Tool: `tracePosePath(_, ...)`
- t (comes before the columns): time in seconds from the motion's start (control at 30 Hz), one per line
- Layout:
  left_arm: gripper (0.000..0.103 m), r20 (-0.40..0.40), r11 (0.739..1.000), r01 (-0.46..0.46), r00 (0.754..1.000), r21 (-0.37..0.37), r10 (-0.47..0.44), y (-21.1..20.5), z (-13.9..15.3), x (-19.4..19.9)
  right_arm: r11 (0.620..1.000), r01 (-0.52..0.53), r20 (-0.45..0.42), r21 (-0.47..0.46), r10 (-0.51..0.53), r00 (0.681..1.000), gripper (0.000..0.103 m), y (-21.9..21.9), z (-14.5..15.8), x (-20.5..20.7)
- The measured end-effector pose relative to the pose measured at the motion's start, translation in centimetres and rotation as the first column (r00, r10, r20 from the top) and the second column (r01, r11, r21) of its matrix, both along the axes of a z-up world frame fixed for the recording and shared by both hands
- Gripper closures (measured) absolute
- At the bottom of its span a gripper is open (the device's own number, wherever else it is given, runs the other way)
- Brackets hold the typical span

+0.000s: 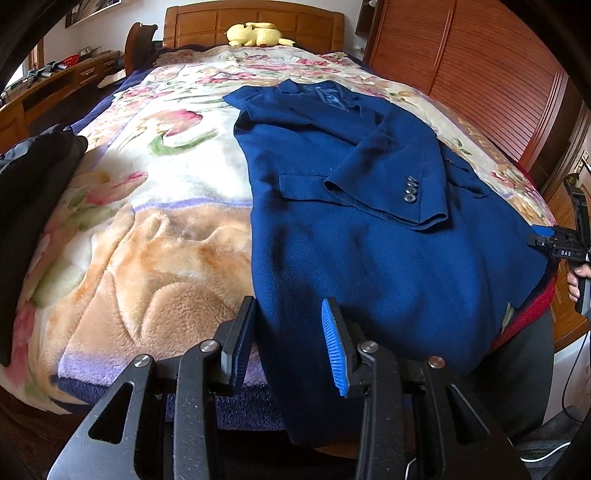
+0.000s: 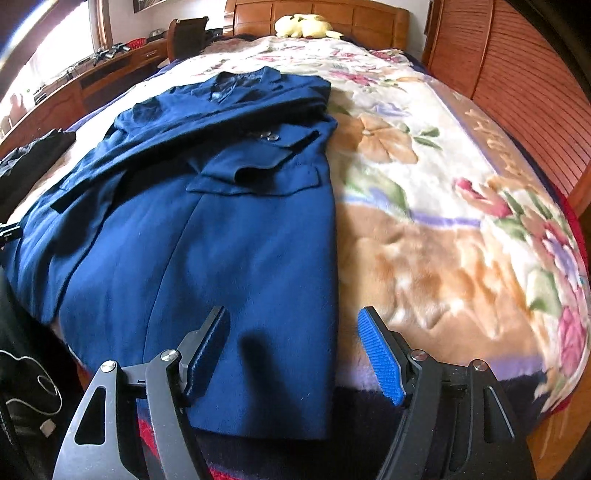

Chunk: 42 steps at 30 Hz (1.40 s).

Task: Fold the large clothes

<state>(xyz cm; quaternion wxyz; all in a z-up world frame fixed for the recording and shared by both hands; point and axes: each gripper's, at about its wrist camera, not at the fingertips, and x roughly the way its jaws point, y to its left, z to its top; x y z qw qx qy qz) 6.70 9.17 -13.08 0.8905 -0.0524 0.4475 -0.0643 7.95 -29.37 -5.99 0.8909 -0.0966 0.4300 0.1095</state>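
Note:
A navy blue suit jacket (image 1: 369,236) lies flat on the floral blanket, collar toward the headboard, hem hanging over the bed's foot edge. Both sleeves are folded across its front; one cuff with buttons (image 1: 412,190) lies on top. It also shows in the right wrist view (image 2: 207,236). My left gripper (image 1: 288,317) is open, its jaws straddling the jacket's left hem edge without holding it. My right gripper (image 2: 293,325) is open, its jaws straddling the jacket's right hem edge. The right gripper's body also shows in the left wrist view (image 1: 565,247) at the far right.
A dark garment (image 1: 33,184) lies at the bed's left edge. A yellow plush toy (image 1: 256,35) sits by the wooden headboard (image 1: 255,22). A wooden slatted wardrobe (image 1: 480,74) stands right of the bed, a desk (image 1: 55,85) left. Floral blanket (image 1: 155,221) covers the bed.

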Motion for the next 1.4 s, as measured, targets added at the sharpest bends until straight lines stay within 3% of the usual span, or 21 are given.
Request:
tracePosePath(0.2, 0.066, 0.002, 1.0, 0.004, 1.0, 0.002, -0.004, -0.1, -0.1, -0.7, 1.0, -0.018, -0.021, -0.008, 0.018, 1.0, 0.03, 0.7, -1.2, 1.0)
tracePosePath(0.27, 0.066, 0.013, 1.0, 0.011, 1.0, 0.015, -0.012, -0.6, -0.1, -1.2, 1.0, -0.023, -0.023, 0.005, 0.023, 0.999, 0.034, 0.7, -1.1, 1.0)
tracePosePath(0.3, 0.067, 0.016, 1.0, 0.021, 1.0, 0.013, -0.021, -0.7, -0.1, -1.3, 1.0, -0.025, -0.019, 0.008, 0.025, 1.0, 0.042, 0.6, -1.0, 0.9)
tracePosePath(0.37, 0.086, 0.021, 0.999, 0.037, 0.999, 0.003, -0.037, -1.0, 0.0, -1.5, 1.0, -0.013, 0.005, 0.006, 0.013, 1.0, 0.064, 0.5, -0.9, 0.5)
tracePosePath(0.4, 0.088, 0.022, 0.999, 0.039, 0.999, -0.006, -0.039, -1.0, 0.1, -1.5, 1.0, -0.009, 0.013, 0.013, 0.008, 1.0, 0.081, 0.5, -0.8, 0.3)
tracePosePath(0.43, 0.095, 0.022, 0.999, 0.042, 0.999, -0.019, -0.041, -1.0, 0.4, -1.2, 1.0, -0.007, 0.022, 0.024, 0.007, 1.0, 0.091, 0.5, -0.8, 0.1)
tracePosePath(0.5, 0.097, 0.035, 0.998, 0.05, 0.998, -0.031, -0.049, -1.2, 1.2, -0.8, 0.999, -0.001, 0.038, 0.045, -0.001, 0.999, 0.096, 0.8, -0.6, -0.2)
tracePosePath(0.73, 0.099, 0.187, 0.997, 0.077, 0.98, -0.017, -0.072, -2.2, 7.9, -0.8, 0.992, -0.04, 0.164, 0.119, 0.021, 0.986, 0.098, 1.4, 2.7, -2.4)
tracePosePath(0.97, 0.1, 0.297, 0.997, 0.079, 0.951, 0.024, -0.082, -3.4, 13.6, -1.3, 0.991, -0.073, 0.244, 0.109, 0.045, 0.969, 0.099, 1.4, 7.0, -4.6)
tracePosePath(1.07, 0.1, 0.329, 0.997, 0.079, 0.941, 0.011, -0.078, -3.6, 15.5, -1.6, 0.98, -0.07, 0.305, 0.186, 0.01, 0.952, 0.099, 0.7, 9.4, -6.1)
tracePosePath(1.27, 0.1, 0.403, 0.996, 0.081, 0.911, 0.02, -0.083, -3.7, 18.8, -2.9, 0.984, -0.111, 0.393, 0.139, 0.048, 0.918, 0.099, 1.3, 12.4, -10.0)
tracePosePath(1.4, 0.1, 0.455, 0.997, 0.076, 0.887, 0.02, -0.077, -3.2, 21.4, -4.1, 0.98, -0.118, 0.432, 0.159, 0.039, 0.901, 0.099, -0.1, 14.3, -12.3)
